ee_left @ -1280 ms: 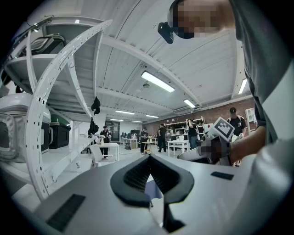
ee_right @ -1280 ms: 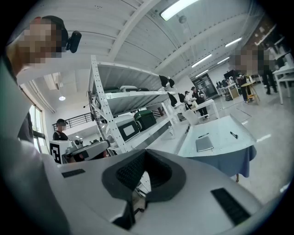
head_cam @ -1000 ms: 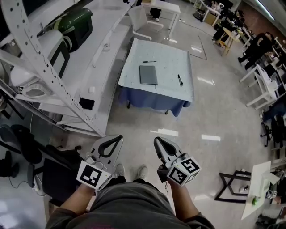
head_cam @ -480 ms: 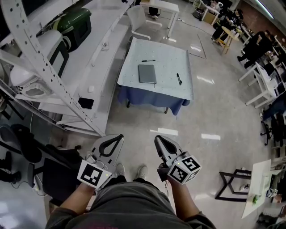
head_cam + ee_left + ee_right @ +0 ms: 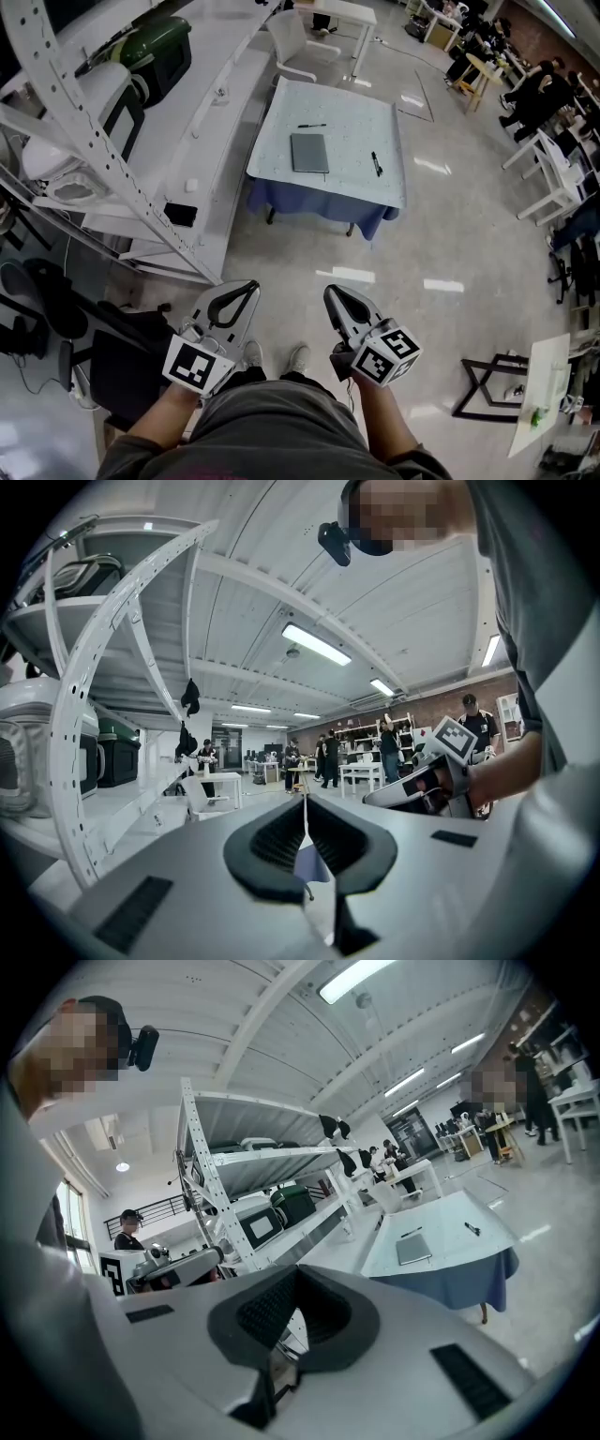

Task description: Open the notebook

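Notebook (image 5: pixel 309 154), grey and closed, is lying flat near the middle of a table (image 5: pixel 380 192) draped in pale cloth over a blue skirt. A pen (image 5: pixel 313 127) is lying beyond it and a second pen (image 5: pixel 377 167) to its right. The person is standing well back across open floor, so the task appears not yet begun. Approaching is the step in hand, and the next move is calling for walking up and working a jaw tip under the cover's edge. Left gripper (image 5: pixel 249 287) and right gripper (image 5: pixel 330 292) are hovering side by side in front of the body, pointing roughly level toward the table, each with jaws pressed together on nothing.
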`<action>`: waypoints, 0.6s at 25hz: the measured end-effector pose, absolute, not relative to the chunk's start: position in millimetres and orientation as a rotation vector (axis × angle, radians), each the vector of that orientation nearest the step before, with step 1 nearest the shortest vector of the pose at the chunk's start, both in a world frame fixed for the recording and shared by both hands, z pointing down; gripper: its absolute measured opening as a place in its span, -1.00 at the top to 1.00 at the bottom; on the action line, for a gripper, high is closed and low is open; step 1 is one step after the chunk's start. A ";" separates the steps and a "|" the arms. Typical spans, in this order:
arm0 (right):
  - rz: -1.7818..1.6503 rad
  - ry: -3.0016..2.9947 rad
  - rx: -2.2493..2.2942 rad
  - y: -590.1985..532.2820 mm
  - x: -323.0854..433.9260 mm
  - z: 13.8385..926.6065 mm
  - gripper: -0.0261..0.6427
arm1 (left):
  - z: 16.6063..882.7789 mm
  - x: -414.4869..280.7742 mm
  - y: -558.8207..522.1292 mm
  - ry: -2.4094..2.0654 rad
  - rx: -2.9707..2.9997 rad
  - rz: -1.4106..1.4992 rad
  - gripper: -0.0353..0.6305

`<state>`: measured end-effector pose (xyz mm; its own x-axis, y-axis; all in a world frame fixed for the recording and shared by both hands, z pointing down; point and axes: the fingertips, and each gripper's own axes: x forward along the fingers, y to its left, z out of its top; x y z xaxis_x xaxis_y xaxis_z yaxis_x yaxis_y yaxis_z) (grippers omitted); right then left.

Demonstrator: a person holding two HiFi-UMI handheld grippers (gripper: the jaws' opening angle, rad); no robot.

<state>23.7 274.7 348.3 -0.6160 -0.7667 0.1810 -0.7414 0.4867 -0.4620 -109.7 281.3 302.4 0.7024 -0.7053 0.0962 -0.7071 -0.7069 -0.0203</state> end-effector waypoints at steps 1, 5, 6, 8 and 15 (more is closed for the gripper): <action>-0.792 2.667 -1.348 275.1 23.9 349.5 0.91 | 302.7 -109.1 281.6 -1.195 2.880 0.151 0.86; -0.799 2.668 -1.341 275.7 24.6 352.1 0.91 | 302.7 -108.1 281.6 -1.193 2.879 0.157 0.81; -0.801 2.667 -1.341 275.7 24.5 352.3 0.91 | 302.7 -108.2 281.5 -1.193 2.878 0.159 0.80; -0.802 2.665 -1.340 276.3 25.1 352.2 0.91 | 302.7 -107.5 281.9 -1.193 2.876 0.161 0.78; -0.805 2.665 -1.341 276.2 28.1 352.3 0.91 | 303.2 -104.5 280.7 -1.196 2.873 0.160 0.68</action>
